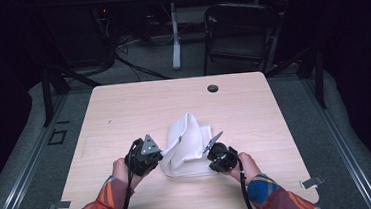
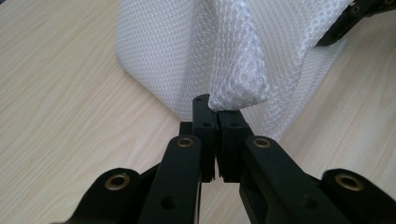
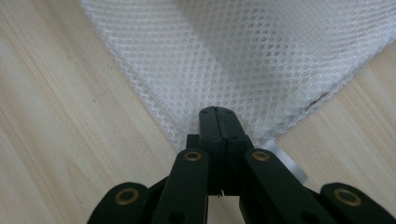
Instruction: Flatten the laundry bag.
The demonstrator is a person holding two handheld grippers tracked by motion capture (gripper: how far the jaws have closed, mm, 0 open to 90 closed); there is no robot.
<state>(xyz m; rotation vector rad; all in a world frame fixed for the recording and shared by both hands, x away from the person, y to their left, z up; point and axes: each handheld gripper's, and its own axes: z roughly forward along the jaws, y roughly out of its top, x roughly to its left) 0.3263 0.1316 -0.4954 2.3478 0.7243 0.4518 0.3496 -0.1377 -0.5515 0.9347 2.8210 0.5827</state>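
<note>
both grippers pinch the white mesh cloth (image 1: 186,144) at opposite edges.

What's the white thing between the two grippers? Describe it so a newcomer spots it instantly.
On the light wooden table, near its front edge, lies a white mesh cloth, partly folded. The left gripper and right gripper each pinch a corner.

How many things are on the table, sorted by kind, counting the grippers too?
White mesh cloth: 1
Black grippers: 2, the left gripper and the right gripper, each shut on the cloth
Total: 3
</note>
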